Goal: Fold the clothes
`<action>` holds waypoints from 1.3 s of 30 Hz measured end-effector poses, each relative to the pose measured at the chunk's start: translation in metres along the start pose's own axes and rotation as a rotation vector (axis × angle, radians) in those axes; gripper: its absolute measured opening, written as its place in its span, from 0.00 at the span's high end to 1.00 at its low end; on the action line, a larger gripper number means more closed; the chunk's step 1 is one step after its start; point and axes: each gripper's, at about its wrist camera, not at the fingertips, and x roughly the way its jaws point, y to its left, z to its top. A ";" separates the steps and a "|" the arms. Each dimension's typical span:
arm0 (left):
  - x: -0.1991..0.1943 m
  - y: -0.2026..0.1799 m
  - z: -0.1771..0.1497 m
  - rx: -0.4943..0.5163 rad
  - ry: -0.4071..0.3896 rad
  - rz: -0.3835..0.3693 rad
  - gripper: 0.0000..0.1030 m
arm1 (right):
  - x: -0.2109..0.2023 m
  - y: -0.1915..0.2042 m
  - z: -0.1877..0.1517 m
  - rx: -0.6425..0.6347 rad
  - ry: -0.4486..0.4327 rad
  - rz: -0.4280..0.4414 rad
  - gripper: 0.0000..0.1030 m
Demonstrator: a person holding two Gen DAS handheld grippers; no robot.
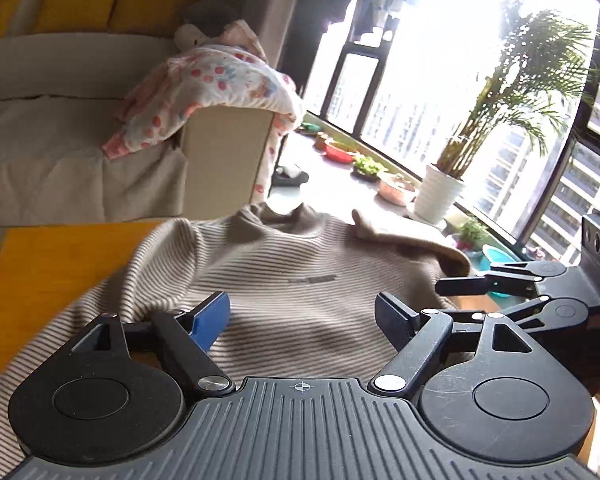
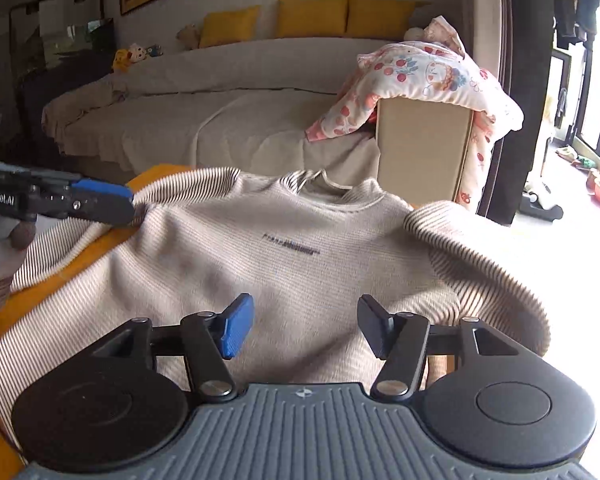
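A beige, thinly striped sweater (image 1: 300, 264) lies front up on the orange table (image 1: 60, 264), collar at the far side and a small dark print on the chest. My left gripper (image 1: 302, 318) hovers open over its lower half with nothing between the fingers. In the right wrist view the sweater (image 2: 284, 264) has its right sleeve (image 2: 480, 248) folded inward. My right gripper (image 2: 306, 326) stands open above the hem. The left gripper (image 2: 128, 204) shows side-on at the left sleeve (image 2: 188, 186), and the right gripper (image 1: 452, 286) shows at the right edge.
Behind the table stands a beige sofa (image 2: 220, 120) with yellow cushions and a flowered blanket (image 2: 420, 76) over its armrest. A potted palm (image 1: 440, 196) and several plant bowls (image 1: 340, 152) line the window. A hand (image 2: 4, 248) shows at the far left.
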 end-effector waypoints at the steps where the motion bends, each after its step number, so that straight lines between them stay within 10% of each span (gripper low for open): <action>1: 0.002 -0.008 -0.008 0.007 0.008 -0.016 0.17 | -0.003 0.005 -0.012 -0.021 0.026 -0.010 0.43; 11: -0.012 -0.027 -0.052 -0.045 0.080 -0.020 0.13 | -0.074 0.000 -0.066 0.061 0.148 -0.005 0.39; 16: -0.037 -0.041 -0.058 0.005 0.075 -0.024 0.10 | -0.145 -0.026 -0.069 0.301 0.001 0.032 0.40; 21: -0.067 -0.048 -0.057 0.014 0.100 -0.055 0.08 | -0.175 -0.042 -0.083 0.418 -0.019 -0.065 0.62; 28: -0.072 -0.061 -0.060 0.044 0.078 -0.048 0.05 | -0.126 0.023 -0.089 0.036 -0.003 -0.222 0.62; 39: -0.040 -0.066 -0.061 0.016 0.067 -0.050 0.05 | 0.003 0.021 -0.001 -0.400 -0.033 -0.520 0.63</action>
